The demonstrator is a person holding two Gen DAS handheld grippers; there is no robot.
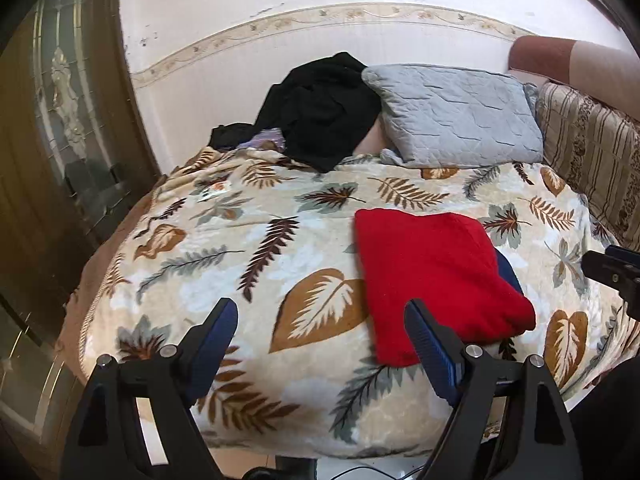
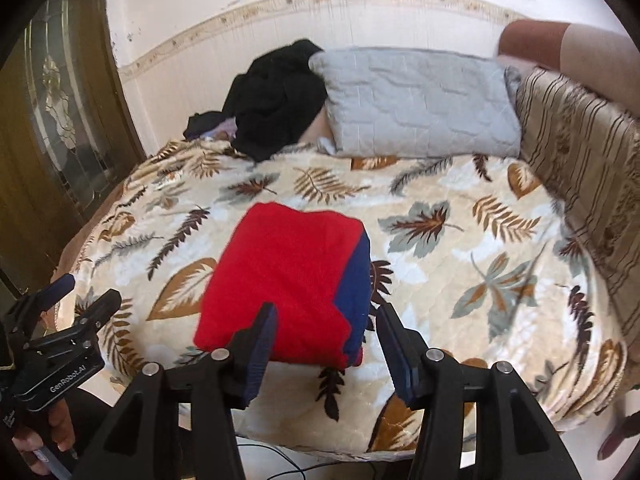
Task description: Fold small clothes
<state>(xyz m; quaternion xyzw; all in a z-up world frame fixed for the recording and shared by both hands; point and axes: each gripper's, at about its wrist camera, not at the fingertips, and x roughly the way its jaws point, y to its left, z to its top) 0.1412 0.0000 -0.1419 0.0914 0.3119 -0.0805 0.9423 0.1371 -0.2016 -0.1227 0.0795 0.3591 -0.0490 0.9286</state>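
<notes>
Garment status: the folded red knit garment with a blue panel (image 2: 288, 280) lies flat on the leaf-patterned plush blanket (image 1: 248, 280), near the bed's front edge. The left gripper (image 1: 320, 336) stands wide and empty; the right gripper (image 2: 326, 344) stands partly open, also empty. Judgement: the fold appears complete. Withdraw both grippers clear of the cloth without snagging an edge, then approach the crumpled black clothes (image 1: 320, 112) by the grey quilted pillow (image 1: 456, 116).

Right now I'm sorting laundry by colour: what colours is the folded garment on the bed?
Red with a navy blue panel; clearest in the right wrist view.
</notes>
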